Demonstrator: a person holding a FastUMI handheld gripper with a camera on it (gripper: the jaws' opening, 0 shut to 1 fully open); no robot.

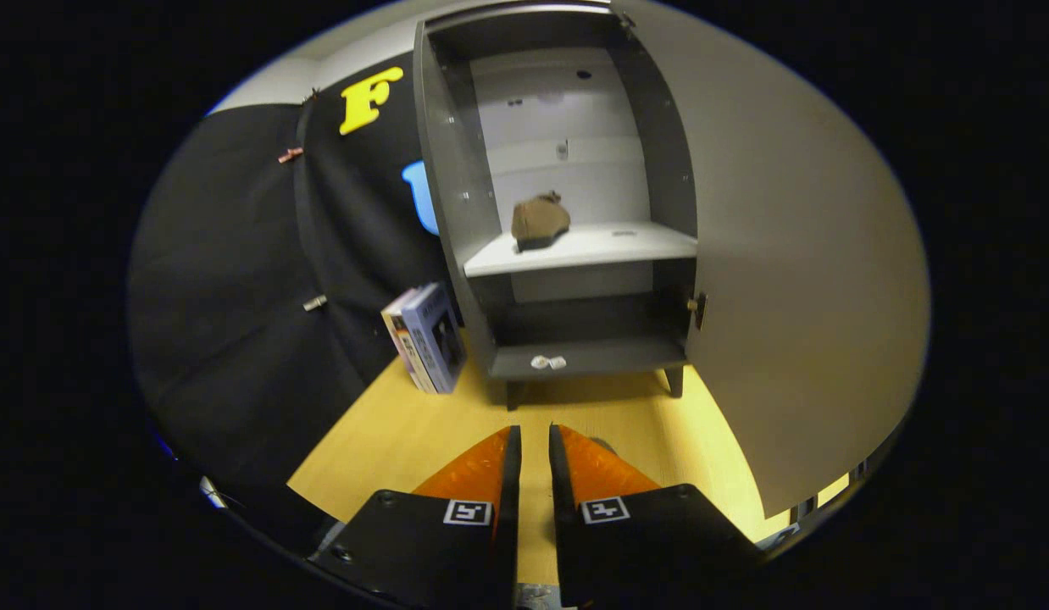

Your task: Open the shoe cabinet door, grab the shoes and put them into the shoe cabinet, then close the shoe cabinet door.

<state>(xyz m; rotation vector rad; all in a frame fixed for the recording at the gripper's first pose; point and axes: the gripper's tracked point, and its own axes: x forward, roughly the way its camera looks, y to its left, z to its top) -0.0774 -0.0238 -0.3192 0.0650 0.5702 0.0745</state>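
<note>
The grey shoe cabinet (454, 182) stands a little way beyond my fingers with its door (796, 254) swung wide open to the right. A brown shoe (539, 220) rests on the white middle shelf (613, 244), toward the shelf's left side. My gripper (533, 434) is low over the yellow wooden surface (406, 432), in front of the cabinet's feet. Its orange fingers (482, 470) are shut, with only a narrow slit between them and nothing held.
Two boxes (427, 339) lean upright against the cabinet's left side. A small white object (548, 363) lies at the front edge of the dark bottom shelf. The open door blocks the right side; black cloth walls off the left.
</note>
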